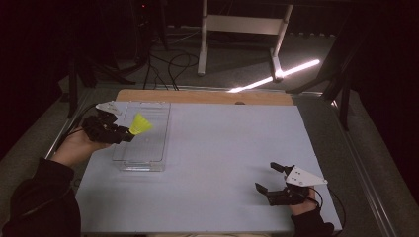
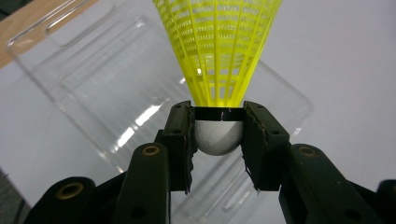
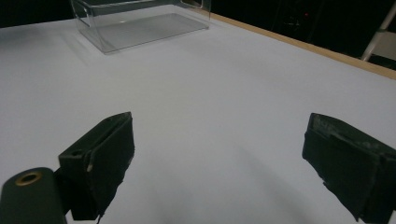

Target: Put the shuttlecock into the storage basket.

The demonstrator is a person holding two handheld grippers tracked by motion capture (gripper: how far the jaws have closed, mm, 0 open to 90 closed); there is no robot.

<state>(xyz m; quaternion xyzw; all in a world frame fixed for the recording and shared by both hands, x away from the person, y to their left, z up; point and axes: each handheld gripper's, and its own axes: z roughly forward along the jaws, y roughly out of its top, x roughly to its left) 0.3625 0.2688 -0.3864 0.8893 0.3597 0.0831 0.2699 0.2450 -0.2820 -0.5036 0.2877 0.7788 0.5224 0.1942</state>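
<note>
1. One step looks done: the left tongs [image 2: 218, 128] are clenched on the shuttlecock [image 2: 218, 51], the pads pressing on either side of its rounded white cork with a thin dark band just above them.
2. Seen from the high view, the shuttlecock [image 1: 140, 124] is held in the air above the clear plastic tray [image 1: 142, 163], which sits on the left side of the bench [image 1: 222, 148], toward its far edge.
3. Judging from this, what is left is to lower the shuttlecock into the tray and let go; it does not yet rest on the tray floor, as far as the pictures show.
4. The right tongs [image 3: 224, 163] are released, jaws wide apart with nothing between them; in the high view they [image 1: 274, 177] rest low over the near right part of the bench, well apart from the tray.
5. The shuttlecock has a bright yellow skirt of fine plastic mesh, ribbed and flaring outward away from the cork, which looks matt and slightly dimpled.
6. The tray is transparent, rectangular with rounded corners and low walls, and appears to hold nothing.
</note>
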